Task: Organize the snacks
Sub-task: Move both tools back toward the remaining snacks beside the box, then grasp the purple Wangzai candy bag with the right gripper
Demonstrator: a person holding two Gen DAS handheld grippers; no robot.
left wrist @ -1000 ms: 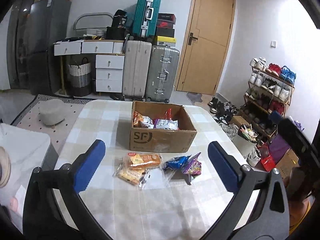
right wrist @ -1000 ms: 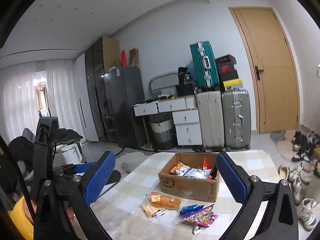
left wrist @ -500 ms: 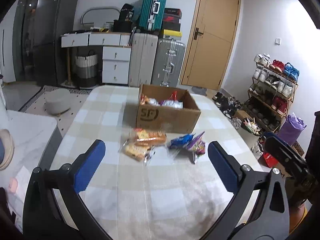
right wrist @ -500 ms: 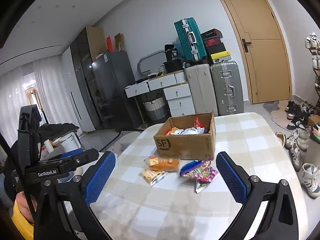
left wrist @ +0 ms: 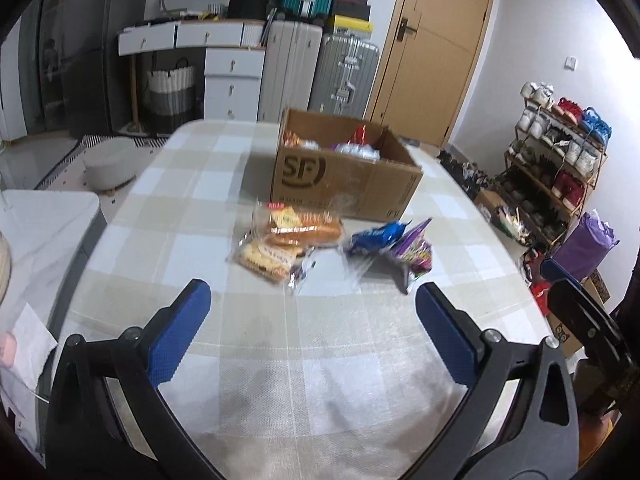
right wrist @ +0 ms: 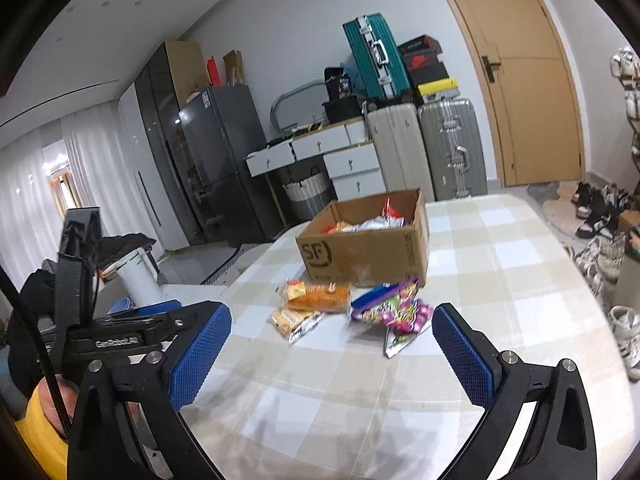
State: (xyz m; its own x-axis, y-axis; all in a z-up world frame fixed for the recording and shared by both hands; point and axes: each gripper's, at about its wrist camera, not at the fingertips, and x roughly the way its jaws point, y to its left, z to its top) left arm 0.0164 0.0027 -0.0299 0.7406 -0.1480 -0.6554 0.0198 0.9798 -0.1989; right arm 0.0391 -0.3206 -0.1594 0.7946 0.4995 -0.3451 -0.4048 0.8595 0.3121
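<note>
snacks lie loose on the checked table (left wrist: 192, 216), just in front of the cardboard box (left wrist: 352, 184). no mention of time needed: notes cover the current frames only.

left gripper (left wrist: 312, 312): my jaws are spread wide, blue pads (left wrist: 178, 340) apart, nothing between them. it hangs above the near part of the table, short of the snacks. from this view the box sits at 12 o'clock, printed side facing me, with several packets inside (left wrist: 352, 146); exact count not readable.

snack positions, left view:
- bread packet (left wrist: 304, 226), orange-brown, just in front of the box, at about 12 o'clock.
- cracker packet (left wrist: 268, 258), touching the bread packet on its near side, slightly toward 11 o'clock.
- blue packet (left wrist: 374, 236), toward 1 o'clock, near the box's right front corner.
- purple candy bag (left wrist: 414, 252), touching the blue packet, on its right and near side.

right gripper (right wrist: 330, 334): jaws also spread wide, holding nothing, above the near table edge. in the right view the four loose packets lie between the pads at 12 o'clock, the purple candy bag (right wrist: 396, 312) nearest my right pad. the box (right wrist: 368, 252) stands behind them.

the left gripper shows in the right view at 9 o'clock (right wrist: 120, 332); the right gripper's tip shows in the left view at 3 o'clock (left wrist: 576, 308).

background at 12 o'clock, off the table: suitcases (left wrist: 344, 76), a white drawer unit (left wrist: 232, 84), a wooden door (left wrist: 432, 48). shoe rack (left wrist: 560, 168) at 2 o'clock in the left view. image is slightly blurred; labels on the packets not legible.
</note>
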